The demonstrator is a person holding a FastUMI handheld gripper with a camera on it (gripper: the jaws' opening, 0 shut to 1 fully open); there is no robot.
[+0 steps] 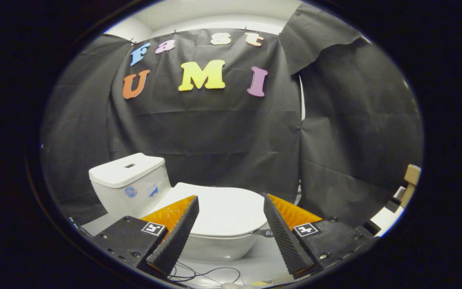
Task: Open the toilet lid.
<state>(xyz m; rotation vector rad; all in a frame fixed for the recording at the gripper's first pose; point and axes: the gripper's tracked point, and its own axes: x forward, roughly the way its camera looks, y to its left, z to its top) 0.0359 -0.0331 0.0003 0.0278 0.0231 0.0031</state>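
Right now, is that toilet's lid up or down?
Down. The lid lies flat over the bowl, ahead of the open gripper, whose fingers touch nothing.

Black cloth (215, 132) hangs as my booth's wall. A thin dark cable (207, 275) loops on the pale floor (251, 267). Cardboard (411, 176) sits far right.

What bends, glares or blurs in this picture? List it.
Gripper view: fisheye bends the cloth wall toward the rim; the toilet lid is bright white, nearly washed out, detail faint; the gripper, jaws open, sits close yet sharp; cables on the floor stay dim.
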